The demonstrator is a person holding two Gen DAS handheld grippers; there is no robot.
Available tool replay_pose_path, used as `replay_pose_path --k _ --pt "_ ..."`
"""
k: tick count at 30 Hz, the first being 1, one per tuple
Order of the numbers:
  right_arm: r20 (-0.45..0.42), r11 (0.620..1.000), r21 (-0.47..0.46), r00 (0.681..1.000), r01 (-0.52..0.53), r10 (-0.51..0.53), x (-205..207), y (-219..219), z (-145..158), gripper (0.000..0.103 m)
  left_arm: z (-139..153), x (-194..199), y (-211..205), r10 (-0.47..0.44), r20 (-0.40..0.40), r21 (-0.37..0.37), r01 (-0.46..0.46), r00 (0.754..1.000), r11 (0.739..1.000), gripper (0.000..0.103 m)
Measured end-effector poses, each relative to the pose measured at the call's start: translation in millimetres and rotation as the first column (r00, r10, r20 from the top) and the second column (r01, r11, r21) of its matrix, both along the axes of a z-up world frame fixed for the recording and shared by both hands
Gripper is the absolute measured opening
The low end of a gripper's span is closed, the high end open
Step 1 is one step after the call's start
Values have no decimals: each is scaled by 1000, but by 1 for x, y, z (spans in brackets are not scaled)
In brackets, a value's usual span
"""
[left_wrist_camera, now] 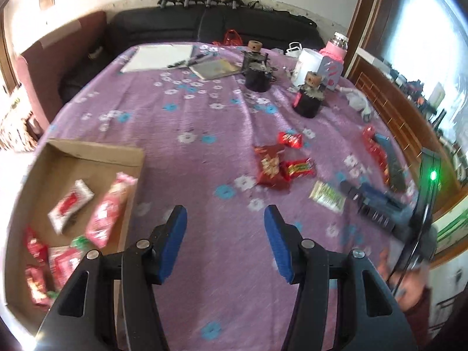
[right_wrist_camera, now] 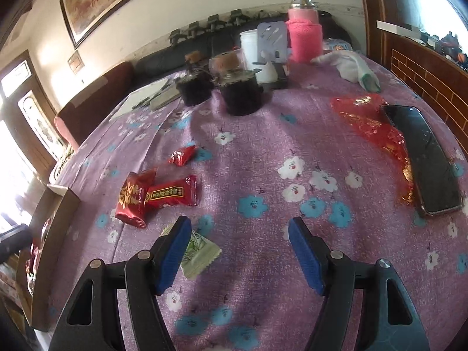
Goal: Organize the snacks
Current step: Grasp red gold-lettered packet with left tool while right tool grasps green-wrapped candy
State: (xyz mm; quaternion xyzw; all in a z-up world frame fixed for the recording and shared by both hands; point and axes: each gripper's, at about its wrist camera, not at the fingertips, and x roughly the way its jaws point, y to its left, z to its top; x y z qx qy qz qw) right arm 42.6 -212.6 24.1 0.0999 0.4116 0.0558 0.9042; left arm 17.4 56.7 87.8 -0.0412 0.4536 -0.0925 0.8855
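Observation:
A cardboard box [left_wrist_camera: 96, 153] at the left holds several pink and red snack packets [left_wrist_camera: 109, 210]. On the purple flowered cloth lie three red snack packets [left_wrist_camera: 270, 166] [right_wrist_camera: 133, 196] and a pale green packet [left_wrist_camera: 327, 196] [right_wrist_camera: 199, 251]. My left gripper [left_wrist_camera: 225, 219] is open and empty, hovering beside the box. My right gripper [right_wrist_camera: 239, 228] is open and empty, with its left finger [right_wrist_camera: 172, 251] over the green packet's edge. The right gripper also shows in the left wrist view [left_wrist_camera: 371, 201], blurred.
Two dark jars [right_wrist_camera: 242, 93] with cork tops, a white cup [right_wrist_camera: 251, 44], a pink flask [right_wrist_camera: 304, 29], papers and pens [left_wrist_camera: 163, 55] stand at the back. A phone [right_wrist_camera: 424, 158] on red wrapping [right_wrist_camera: 365, 117] lies at the right. A sofa runs behind.

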Motion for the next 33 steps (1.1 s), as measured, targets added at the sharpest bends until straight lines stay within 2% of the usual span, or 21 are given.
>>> replay_pose_path --k 5,8,15,18,20,28,33 --pt "-16 999 -21 999 -31 30 1 13 -6 72 -15 37 -14 -21 -71 -81 15 997 997 53" --pt "-10 998 -51 999 -44 43 3 24 -6 72 -28 62 -17 -7 -122 -138 -10 993 990 53" --pt "-20 979 -172 994 -109 107 3 53 -10 71 -50 101 -28 11 -177 -211 -49 984 976 53" --pt "-26 980 -170 995 -102 99 4 51 -11 67 -53 109 -40 1 -171 -197 -35 985 980 53" --pt "-33 981 -167 995 -94 90 5 49 -12 58 -53 110 -47 -10 -157 -183 -19 988 983 53" --pt "-30 982 -170 997 -77 73 5 46 -11 42 -68 121 -66 -22 -146 -78 11 989 997 53" --pt "-30 981 -177 997 -78 73 5 47 -11 42 -70 118 -71 -46 -114 -6 46 992 999 53"
